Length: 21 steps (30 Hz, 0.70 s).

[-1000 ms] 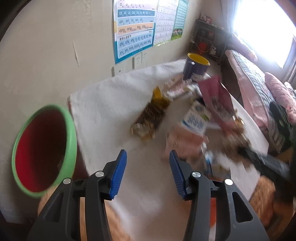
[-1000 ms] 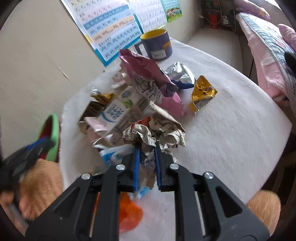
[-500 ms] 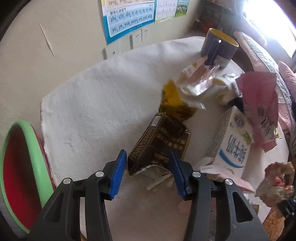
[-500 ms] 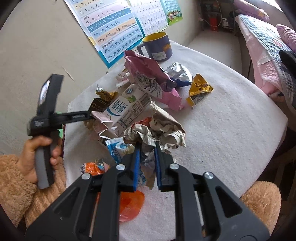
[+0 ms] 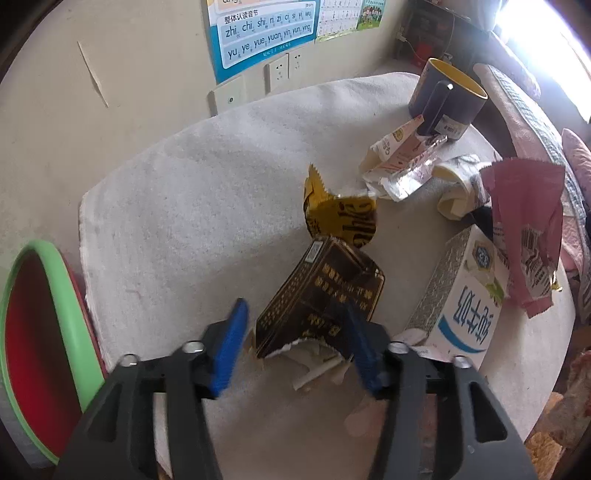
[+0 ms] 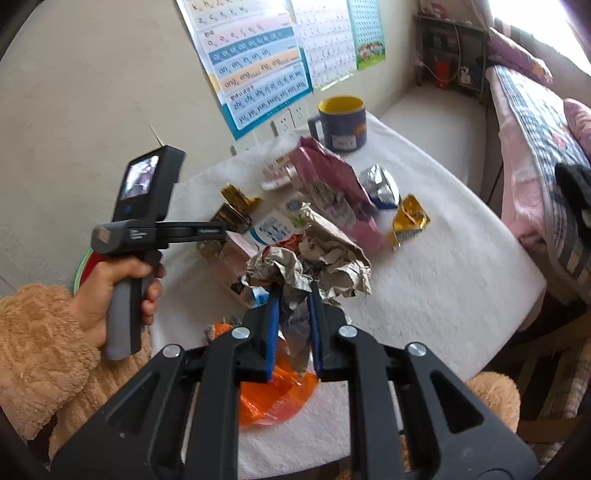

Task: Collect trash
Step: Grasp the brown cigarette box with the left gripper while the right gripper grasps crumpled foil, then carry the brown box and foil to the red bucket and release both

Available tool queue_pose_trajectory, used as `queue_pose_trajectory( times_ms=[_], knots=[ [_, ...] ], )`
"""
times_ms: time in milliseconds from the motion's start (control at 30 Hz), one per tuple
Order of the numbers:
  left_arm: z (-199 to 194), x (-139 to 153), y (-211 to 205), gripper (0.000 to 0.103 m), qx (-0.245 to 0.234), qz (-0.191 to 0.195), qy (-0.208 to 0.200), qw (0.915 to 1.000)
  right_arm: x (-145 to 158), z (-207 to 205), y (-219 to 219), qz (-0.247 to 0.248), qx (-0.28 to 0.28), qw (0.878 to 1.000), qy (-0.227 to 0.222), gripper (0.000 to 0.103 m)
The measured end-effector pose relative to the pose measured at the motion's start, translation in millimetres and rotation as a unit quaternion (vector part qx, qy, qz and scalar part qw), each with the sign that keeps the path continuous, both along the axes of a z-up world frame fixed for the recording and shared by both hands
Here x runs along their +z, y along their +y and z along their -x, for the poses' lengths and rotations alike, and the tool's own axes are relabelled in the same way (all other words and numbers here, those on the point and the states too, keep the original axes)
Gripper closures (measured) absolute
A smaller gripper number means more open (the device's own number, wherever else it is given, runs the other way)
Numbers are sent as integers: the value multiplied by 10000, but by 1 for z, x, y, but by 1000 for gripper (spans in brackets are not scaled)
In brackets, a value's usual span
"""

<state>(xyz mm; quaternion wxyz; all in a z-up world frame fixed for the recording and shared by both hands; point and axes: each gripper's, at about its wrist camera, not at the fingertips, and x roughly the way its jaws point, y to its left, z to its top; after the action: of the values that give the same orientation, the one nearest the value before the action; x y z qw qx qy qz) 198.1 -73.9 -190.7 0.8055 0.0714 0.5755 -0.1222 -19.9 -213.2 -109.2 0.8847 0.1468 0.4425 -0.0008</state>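
Left gripper [image 5: 291,343] mine, jaws just widened, straddling dark gold-print wrapper [image 5: 321,295] on table cloth [image 5: 177,206], pads not pressing. Wrapper looks light, crinkly, slippery; pinch near torn lower edge. Right gripper [image 6: 293,325] clenched on crumpled paper wad [image 6: 314,262], soft, feather-light.

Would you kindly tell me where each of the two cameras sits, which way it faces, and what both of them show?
Left wrist: sits on the left hand-held gripper, looking steeply down at a dark box between its open jaws, which have just been opening; only gripper fingers show.
Right wrist: sits on the right hand-held gripper, shut on crumpled paper, facing across the table; the person's left hand and fuzzy sleeve show.
Shared: mug, milk carton, pink bag, wall poster.
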Motion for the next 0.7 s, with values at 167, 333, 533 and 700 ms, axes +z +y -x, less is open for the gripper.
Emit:
queue_pose_trajectory(
  times_ms=[167,333,533,700],
  knots=[
    [-6,-1,-4,46,-21,-36,-3,10000,12,2,2,77,26,9999,-118,88],
    [-4,-1,-8,48,2,-107,-15,9999,15,3,1,35,17,9999,-146,88],
    [3,-1,-19,48,-144,-92,101,9998,18,7,0,7,-13,9998,-187,88],
    [10,3,-24,67,-301,-99,54,9995,20,10,-2,-3,-66,9998,-209,88]
  ],
)
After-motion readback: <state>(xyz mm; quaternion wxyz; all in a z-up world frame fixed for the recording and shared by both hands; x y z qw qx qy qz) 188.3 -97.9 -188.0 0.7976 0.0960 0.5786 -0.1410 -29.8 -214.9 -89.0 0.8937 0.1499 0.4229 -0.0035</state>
